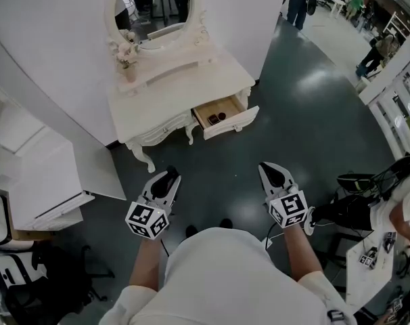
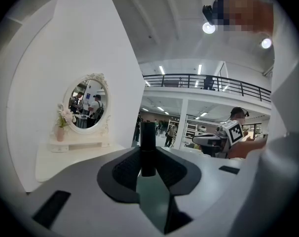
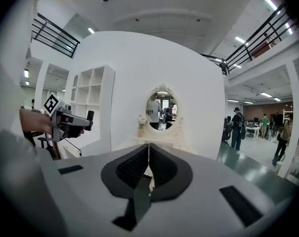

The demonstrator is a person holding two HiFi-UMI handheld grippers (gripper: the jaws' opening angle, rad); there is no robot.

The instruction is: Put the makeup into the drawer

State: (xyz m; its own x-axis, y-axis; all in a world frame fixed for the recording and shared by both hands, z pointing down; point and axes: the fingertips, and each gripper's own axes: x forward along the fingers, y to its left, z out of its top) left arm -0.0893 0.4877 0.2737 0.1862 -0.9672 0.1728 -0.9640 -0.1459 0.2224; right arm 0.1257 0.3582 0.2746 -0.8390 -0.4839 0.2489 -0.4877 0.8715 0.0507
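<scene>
Head view: we hold the left gripper clamped on a black makeup tube, upright between its jaws, likely for carrying | drawer of the table stands open well ahead of the tube, ready to receive it | right gripper jaws together, empty

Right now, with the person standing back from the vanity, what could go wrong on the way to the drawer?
1. The left gripper holds the dark makeup tube by its lower part only, and much of it stands past the jaws; it might tilt or slip out on the way.
2. The open drawer is narrow and already holds dark items; a release off its middle could drop the tube on the floor.
</scene>
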